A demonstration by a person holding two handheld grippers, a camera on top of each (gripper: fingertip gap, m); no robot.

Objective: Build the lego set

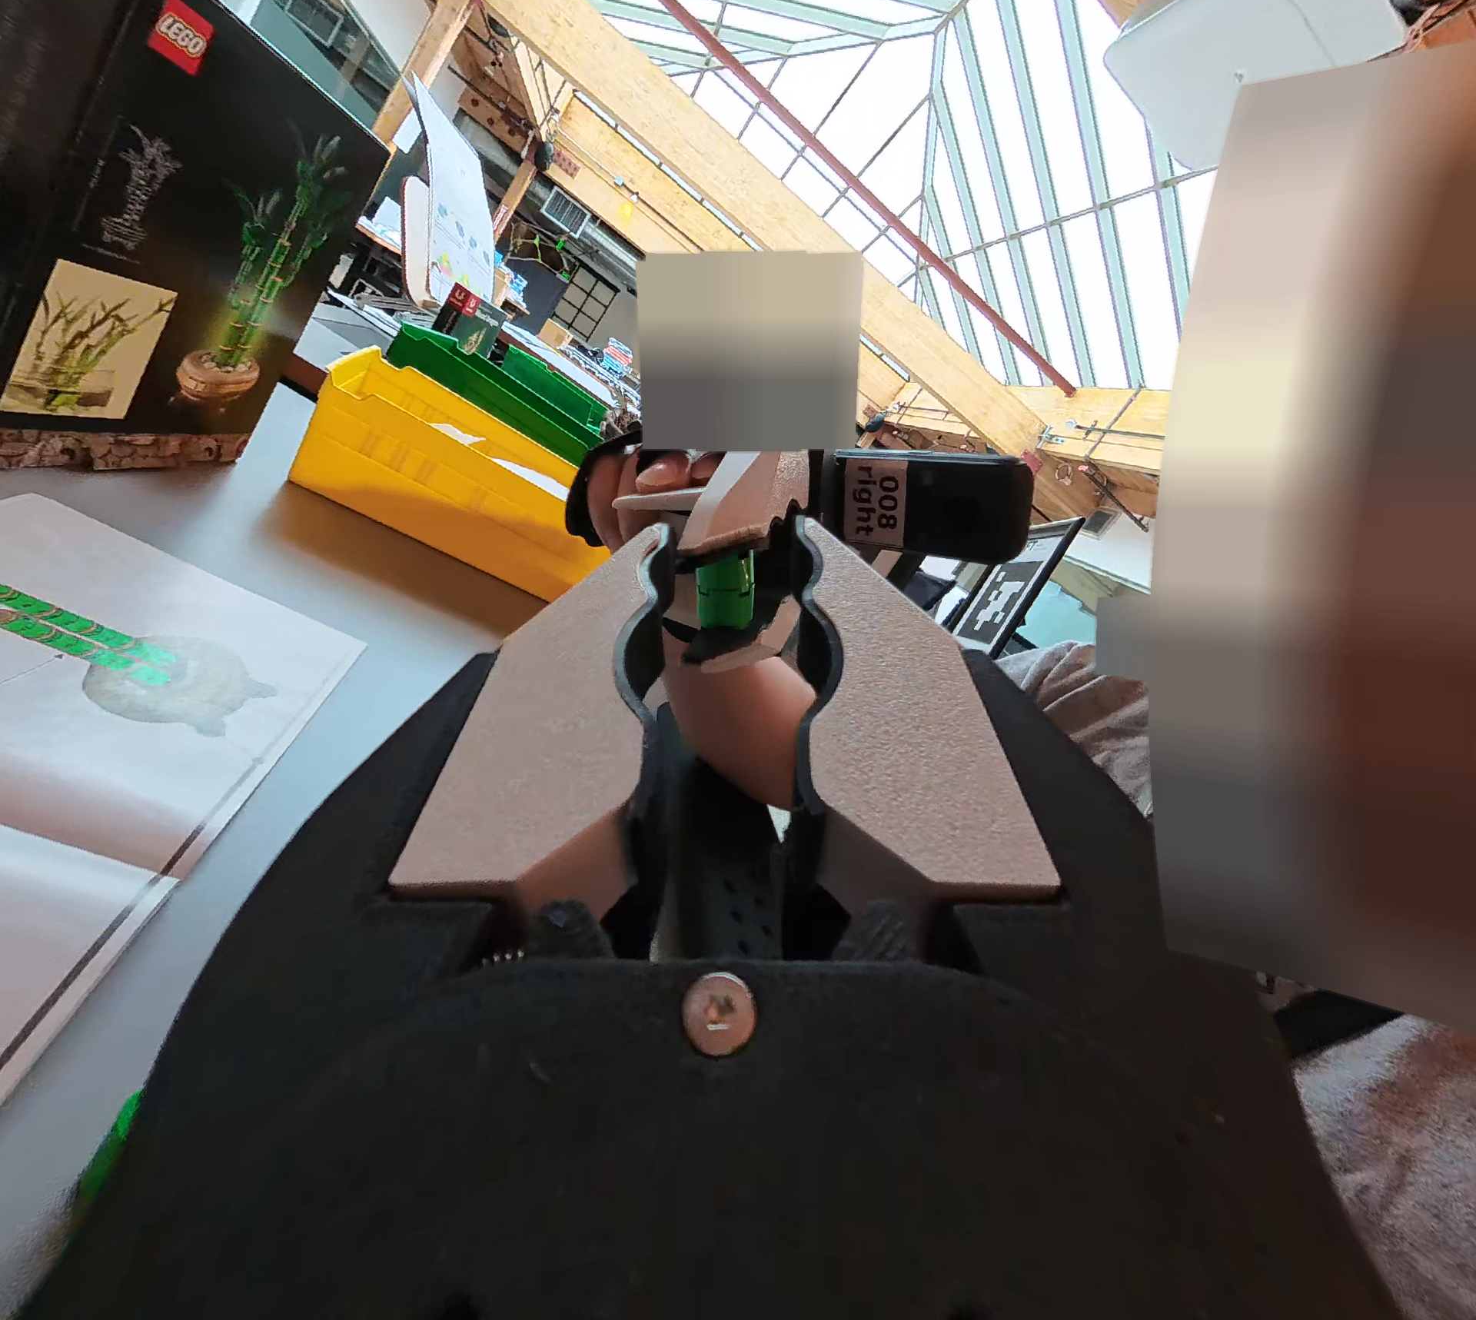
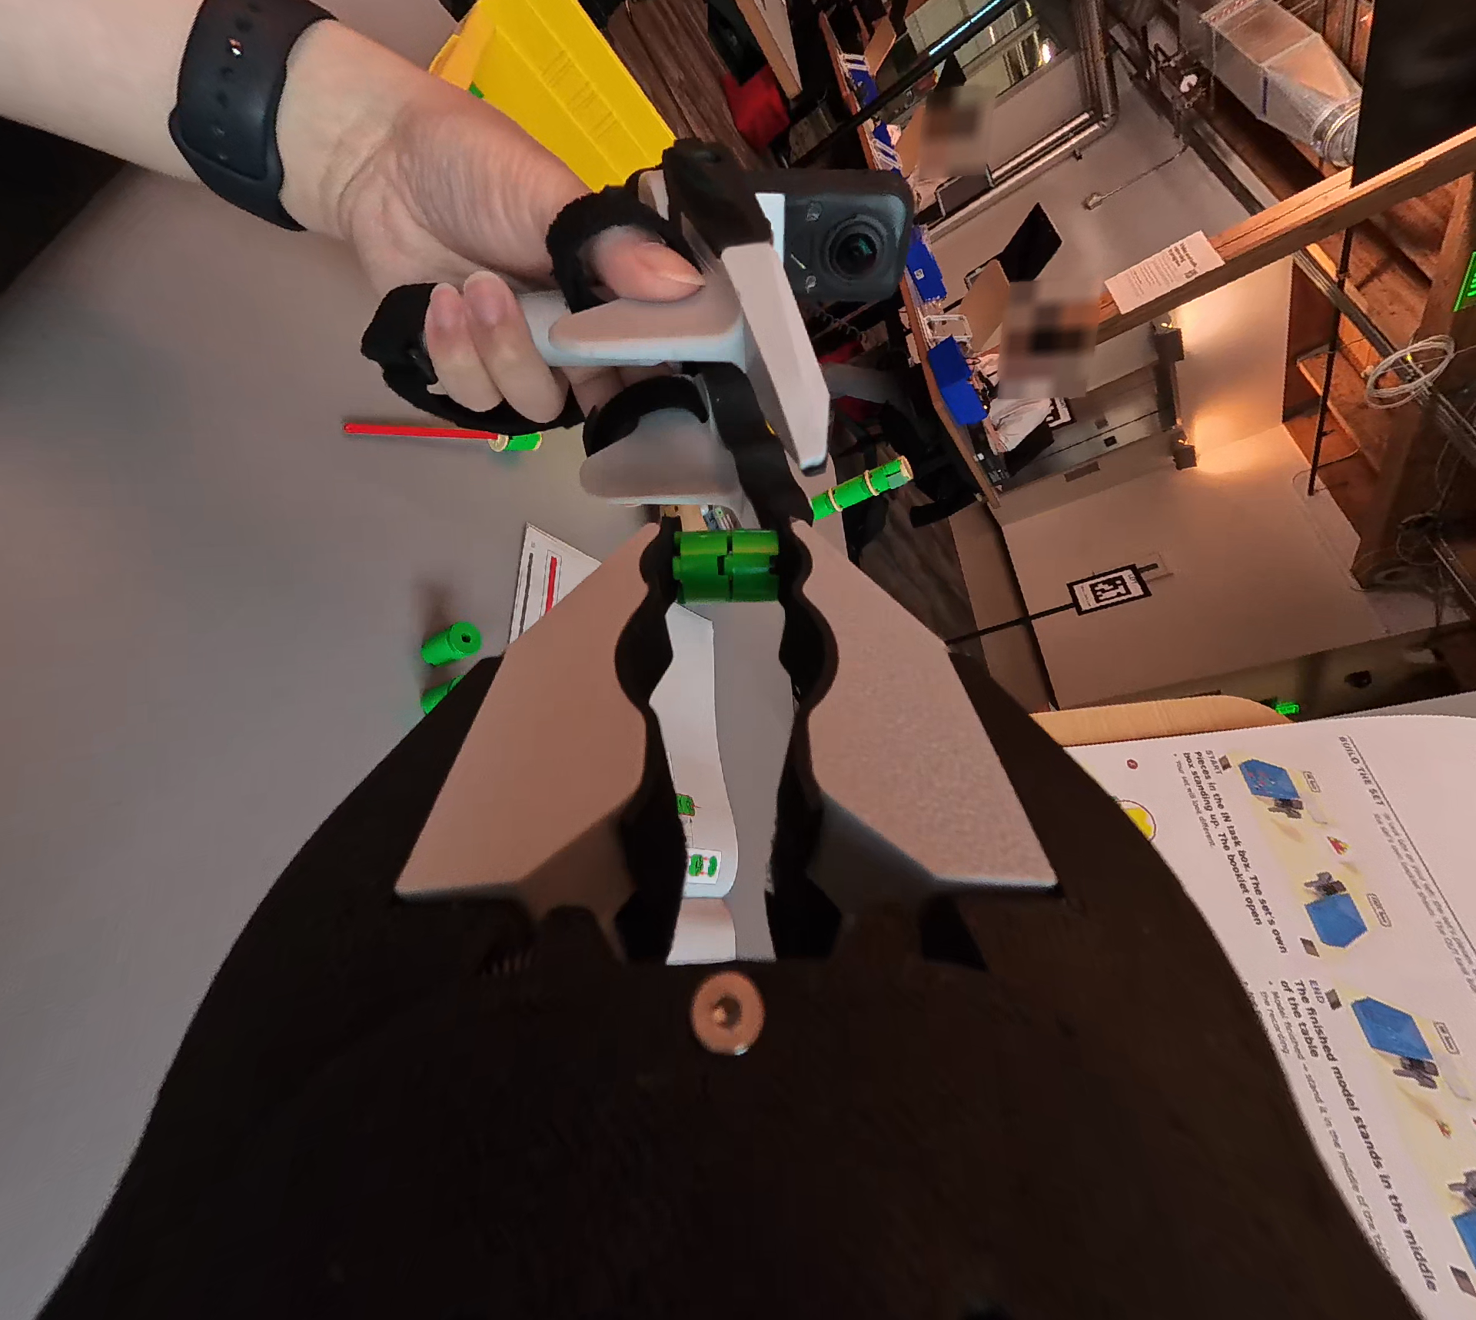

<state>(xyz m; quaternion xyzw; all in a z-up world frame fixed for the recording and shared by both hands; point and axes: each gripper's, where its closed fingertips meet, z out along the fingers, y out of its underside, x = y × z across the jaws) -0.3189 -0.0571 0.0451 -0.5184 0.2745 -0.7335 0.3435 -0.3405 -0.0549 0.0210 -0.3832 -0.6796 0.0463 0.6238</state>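
Risk of popping the short green stacked-cylinder plastic lego segment (image 2: 725, 567) loose mid-air between right gripper (image 2: 725, 567) (clamped on it) and left gripper (image 1: 723, 591) (grip unclear) through misaligned pressing.

Both cameras sit close behind their own tool, and each looks along its fingers at the green lego piece (image 1: 723, 593) held up between the two. The left wrist view tilts steeply up from just over the surface (image 1: 263, 531), past that piece toward the skylight (image 1: 799, 4). The right wrist view (image 2: 725, 567) is rolled sideways and looks across the surface (image 2: 200, 563). Beyond the piece, both catch the yellow bin (image 1: 415, 459) (image 2: 559, 75).
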